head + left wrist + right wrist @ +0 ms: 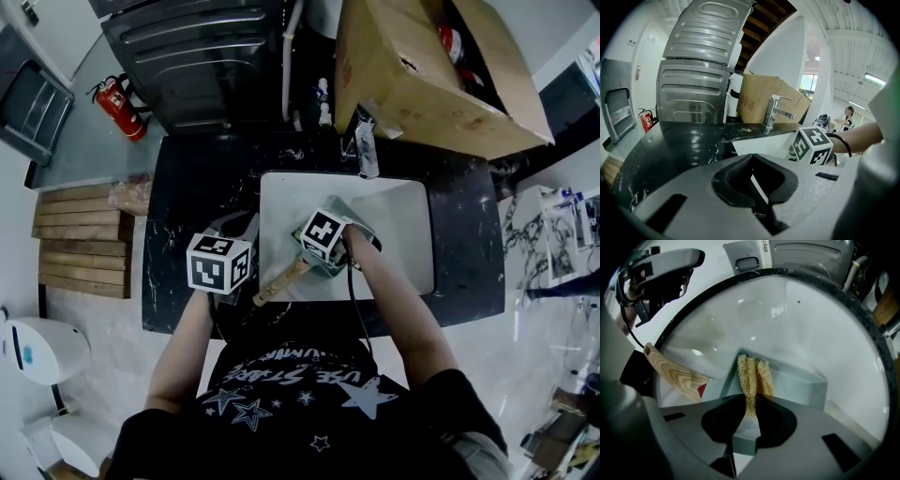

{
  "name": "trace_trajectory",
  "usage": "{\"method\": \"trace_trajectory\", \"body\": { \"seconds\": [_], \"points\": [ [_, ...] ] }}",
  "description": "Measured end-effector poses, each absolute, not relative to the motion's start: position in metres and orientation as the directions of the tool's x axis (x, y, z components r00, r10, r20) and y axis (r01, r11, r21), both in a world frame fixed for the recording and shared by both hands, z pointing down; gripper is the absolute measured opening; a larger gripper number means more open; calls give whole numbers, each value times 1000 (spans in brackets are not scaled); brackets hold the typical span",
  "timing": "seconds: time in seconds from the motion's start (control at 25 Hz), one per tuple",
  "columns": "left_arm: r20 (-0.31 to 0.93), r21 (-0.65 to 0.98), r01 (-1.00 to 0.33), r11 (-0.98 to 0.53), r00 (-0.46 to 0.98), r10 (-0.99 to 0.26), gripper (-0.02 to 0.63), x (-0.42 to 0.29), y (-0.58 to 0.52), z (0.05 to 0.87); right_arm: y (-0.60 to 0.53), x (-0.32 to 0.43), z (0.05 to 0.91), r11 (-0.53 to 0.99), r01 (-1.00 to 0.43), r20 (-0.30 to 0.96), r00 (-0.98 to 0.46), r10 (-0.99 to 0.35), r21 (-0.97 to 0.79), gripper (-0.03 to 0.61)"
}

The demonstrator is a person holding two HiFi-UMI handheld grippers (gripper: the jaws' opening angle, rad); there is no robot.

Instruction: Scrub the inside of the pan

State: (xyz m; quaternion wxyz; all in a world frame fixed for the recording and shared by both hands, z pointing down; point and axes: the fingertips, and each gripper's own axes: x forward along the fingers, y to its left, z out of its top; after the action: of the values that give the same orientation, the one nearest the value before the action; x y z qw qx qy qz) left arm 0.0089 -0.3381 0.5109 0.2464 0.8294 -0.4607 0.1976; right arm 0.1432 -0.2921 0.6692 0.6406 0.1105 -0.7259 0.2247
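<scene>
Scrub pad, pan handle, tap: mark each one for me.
Scrub pad [750, 373], right gripper view, middle of the yellow fibres.
Pan handle [670, 370], right gripper view, wooden shaft.
Tap [770, 112], left gripper view, upright body.

Head view: from above, steeply down; faucet toward 12 o'clock.
Left gripper view: low, level, facing faucet.
Right gripper view: close, probably downward.
Shared: pan, head and right gripper views.

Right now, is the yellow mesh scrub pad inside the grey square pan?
Inside: held by the right gripper, the scrub pad lies within the pan.
</scene>
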Motion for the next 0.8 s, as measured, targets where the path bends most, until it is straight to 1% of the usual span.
{"method": "trace_trajectory", "body": {
  "seconds": [0.2,0.4,0.56,0.68,0.8],
  "points": [
    [553,232,-857,-460,505,-662,8,10,-337,511,-286,135,664,823,-500,957,-230,174,-270,67],
    [557,233,-855,-463,508,-657,8,10,-337,512,-287,136,661,799,-522,946,-272,175,-298,67],
    [558,230,-856,-464,506,-658,8,8,-338,511,-303,155,660,781,-575,958,-266,105,-245,67],
    [556,231,-858,-459,503,-661,8,6,-340,511,-320,183,661,746,-642,973,-227,34,-176,67],
    [563,232,-859,-457,501,-657,8,6,-342,514,-332,208,665,711,-691,983,-185,-4,-127,67]
  ]
}}
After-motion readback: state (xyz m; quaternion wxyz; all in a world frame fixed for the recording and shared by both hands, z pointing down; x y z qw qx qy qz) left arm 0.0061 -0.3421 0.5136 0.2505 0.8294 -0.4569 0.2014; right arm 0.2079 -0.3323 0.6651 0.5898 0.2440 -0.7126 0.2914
